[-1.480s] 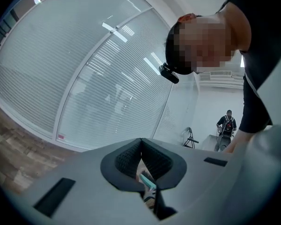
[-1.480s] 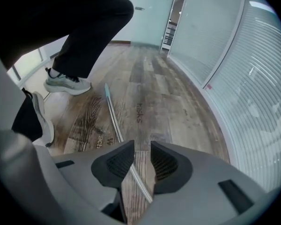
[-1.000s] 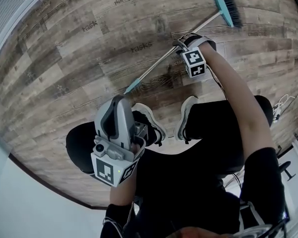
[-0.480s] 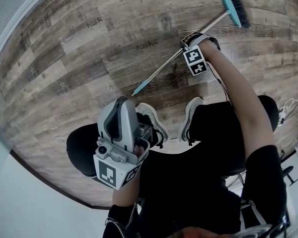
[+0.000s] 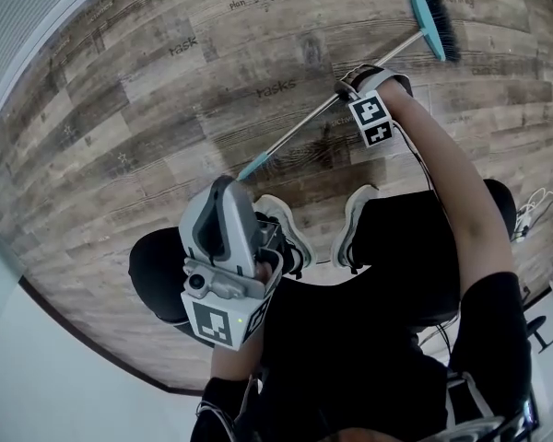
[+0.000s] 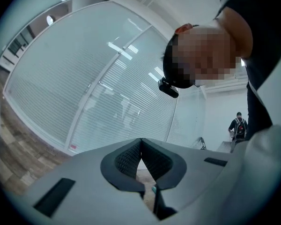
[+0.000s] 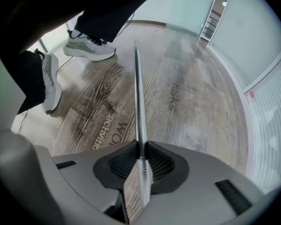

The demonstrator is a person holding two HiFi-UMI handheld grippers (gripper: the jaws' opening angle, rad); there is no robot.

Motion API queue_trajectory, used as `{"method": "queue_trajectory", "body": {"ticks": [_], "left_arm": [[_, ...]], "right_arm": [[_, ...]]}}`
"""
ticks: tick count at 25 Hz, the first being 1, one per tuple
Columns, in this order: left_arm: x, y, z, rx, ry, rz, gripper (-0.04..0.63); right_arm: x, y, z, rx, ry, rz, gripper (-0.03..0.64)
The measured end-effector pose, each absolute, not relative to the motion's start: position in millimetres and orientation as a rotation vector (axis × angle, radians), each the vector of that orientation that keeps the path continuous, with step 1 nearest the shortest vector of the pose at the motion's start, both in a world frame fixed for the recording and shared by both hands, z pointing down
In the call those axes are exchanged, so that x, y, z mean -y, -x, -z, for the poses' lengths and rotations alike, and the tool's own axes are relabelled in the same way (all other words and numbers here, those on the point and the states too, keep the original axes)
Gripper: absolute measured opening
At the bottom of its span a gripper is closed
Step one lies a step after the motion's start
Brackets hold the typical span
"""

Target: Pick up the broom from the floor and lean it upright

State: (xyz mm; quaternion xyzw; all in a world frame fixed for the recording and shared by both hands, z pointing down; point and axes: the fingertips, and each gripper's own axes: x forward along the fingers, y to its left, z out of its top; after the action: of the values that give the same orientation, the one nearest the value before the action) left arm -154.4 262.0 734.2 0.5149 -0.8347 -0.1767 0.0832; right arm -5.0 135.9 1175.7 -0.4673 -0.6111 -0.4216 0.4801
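The broom lies on the wood floor, its teal head with dark bristles (image 5: 433,18) at the far right. Its metal handle (image 5: 295,136) runs down-left to a teal tip (image 5: 249,167). My right gripper (image 5: 344,90) points steeply down at the upper part of the handle. Its jaws have just been closing, and the pads now press on the handle (image 7: 138,93) that runs between them (image 7: 140,149). My left gripper (image 5: 223,191) is held level near the person's knee, away from the broom, shut on nothing (image 6: 141,142).
The person's two shoes (image 5: 281,228) (image 5: 355,219) stand just below the handle's tip. Cables (image 5: 525,201) lie at the right edge. A white wall with a dark baseboard (image 5: 83,334) borders the floor at bottom left, and a glass partition with blinds (image 6: 84,88) stands beyond.
The right gripper has stayed on the same spot of the handle. The broom and floor sit slightly lower and to the right in the head view. The left gripper has rolled a little.
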Motion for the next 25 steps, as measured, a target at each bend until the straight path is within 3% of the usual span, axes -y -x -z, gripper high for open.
{"method": "queue_trajectory", "body": {"ticks": [12,25], "left_arm": [[-251,148,-702,2.509,-1.663,0.403,0.017],[-228,122,-574,2.274,-1.759,0.44,0.017]], "right_arm": [[-83,39,-1078,1.856,0.922,0.947,0.077],[-36,31,-898,2.26,0.472,0.71,0.075]]}}
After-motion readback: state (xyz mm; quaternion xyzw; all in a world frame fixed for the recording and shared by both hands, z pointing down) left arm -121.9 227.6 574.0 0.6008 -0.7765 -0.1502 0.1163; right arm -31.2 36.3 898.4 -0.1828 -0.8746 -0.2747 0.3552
